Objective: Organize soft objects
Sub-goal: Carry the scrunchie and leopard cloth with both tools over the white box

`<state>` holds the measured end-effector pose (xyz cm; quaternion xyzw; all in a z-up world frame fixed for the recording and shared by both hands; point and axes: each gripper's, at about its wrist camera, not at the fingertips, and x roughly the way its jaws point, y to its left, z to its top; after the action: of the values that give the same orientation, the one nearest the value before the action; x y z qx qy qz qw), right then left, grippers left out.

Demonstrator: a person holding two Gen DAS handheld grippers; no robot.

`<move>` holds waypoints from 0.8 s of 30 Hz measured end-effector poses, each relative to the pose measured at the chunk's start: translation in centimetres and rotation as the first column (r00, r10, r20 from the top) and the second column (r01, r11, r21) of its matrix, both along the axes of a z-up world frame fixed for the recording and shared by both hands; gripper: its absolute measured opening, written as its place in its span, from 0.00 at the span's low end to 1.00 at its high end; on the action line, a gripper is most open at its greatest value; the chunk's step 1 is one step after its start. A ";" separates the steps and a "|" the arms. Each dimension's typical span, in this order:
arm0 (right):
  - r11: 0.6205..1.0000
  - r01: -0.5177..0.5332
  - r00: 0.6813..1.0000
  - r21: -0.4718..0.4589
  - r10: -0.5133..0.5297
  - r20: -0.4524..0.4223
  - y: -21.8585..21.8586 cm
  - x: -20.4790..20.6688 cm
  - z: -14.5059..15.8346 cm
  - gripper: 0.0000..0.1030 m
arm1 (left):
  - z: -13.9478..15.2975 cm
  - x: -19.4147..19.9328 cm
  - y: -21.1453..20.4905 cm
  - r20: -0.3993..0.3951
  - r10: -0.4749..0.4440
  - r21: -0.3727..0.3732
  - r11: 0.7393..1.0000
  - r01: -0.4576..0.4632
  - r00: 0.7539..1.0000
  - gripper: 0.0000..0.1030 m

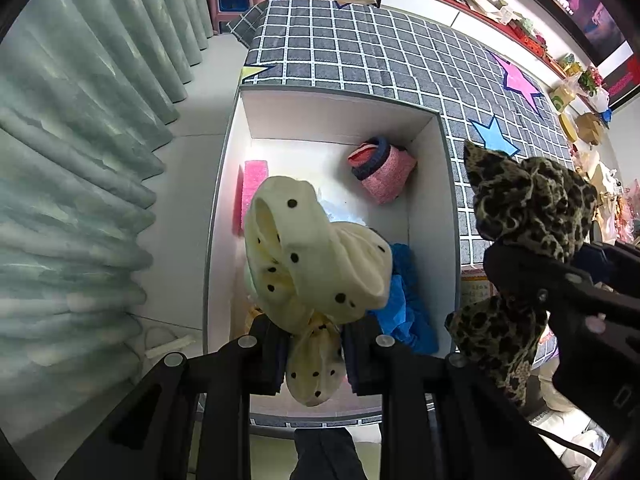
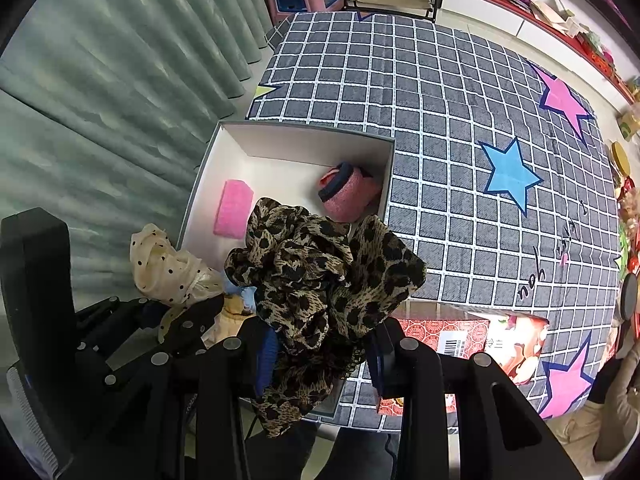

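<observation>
My left gripper (image 1: 314,350) is shut on a cream polka-dot scrunchie (image 1: 316,248) and holds it above the white box (image 1: 432,200); it also shows in the right wrist view (image 2: 168,264). My right gripper (image 2: 320,354) is shut on a leopard-print scrunchie (image 2: 320,276), held over the box's near right corner; it shows in the left wrist view (image 1: 528,204) to the right of the box. Inside the box lie a pink sponge-like pad (image 1: 252,192), a pink and navy knitted item (image 1: 384,172) and a blue cloth (image 1: 408,304).
The box (image 2: 224,152) sits at the left edge of a table with a grey checked star-patterned cloth (image 2: 460,140). A red printed box (image 2: 460,336) lies at the near edge. Green curtains (image 1: 80,160) hang on the left. Cluttered shelves line the right.
</observation>
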<state>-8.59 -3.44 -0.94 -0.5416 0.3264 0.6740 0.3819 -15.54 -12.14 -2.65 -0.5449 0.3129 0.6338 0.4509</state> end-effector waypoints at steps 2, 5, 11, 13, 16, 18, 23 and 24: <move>1.000 0.000 1.000 -0.009 0.000 0.002 0.2 -0.1 -0.3 0.37 | -0.2 -0.3 0.0 0.001 0.007 -0.008 1.000 -0.007 1.000 0.25; 1.000 -0.001 1.000 -0.016 0.001 0.002 0.4 -0.1 -0.4 0.37 | -0.2 -0.7 0.1 0.002 0.018 -0.011 1.000 -0.018 1.000 0.25; 1.000 -0.001 1.000 -0.022 0.001 -0.002 1.1 -0.3 -0.5 0.37 | -0.1 -1.3 0.6 -0.008 0.027 -0.012 1.000 -0.027 1.000 0.25; 1.000 -0.001 1.000 -0.025 0.001 -0.004 1.2 -0.4 -0.5 0.37 | -0.2 -1.4 0.7 -0.009 0.027 -0.015 1.000 -0.027 1.000 0.25; 1.000 -0.001 1.000 -0.025 0.001 -0.006 1.3 -0.4 -0.5 0.37 | -0.2 -1.3 1.0 -0.012 0.023 -0.018 1.000 -0.023 1.000 0.25; 1.000 0.000 1.000 -0.027 0.000 -0.006 1.5 -0.5 -0.6 0.37 | -0.2 -1.2 1.1 -0.015 0.019 -0.019 1.000 -0.019 1.000 0.25; 0.999 0.000 1.000 -0.032 0.000 -0.009 1.8 -0.5 -0.7 0.37 | -0.4 -1.1 1.5 -0.021 0.014 -0.026 1.000 -0.014 1.000 0.25; 0.999 0.000 1.000 -0.033 0.000 -0.009 1.9 -0.6 -0.8 0.37 | -0.5 -1.2 1.6 -0.023 0.013 -0.028 1.000 -0.014 1.000 0.25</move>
<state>-9.16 -1.51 -1.76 -0.5449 0.3390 0.6709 0.3716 -16.71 -10.53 -3.12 -0.5461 0.3231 0.6385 0.4355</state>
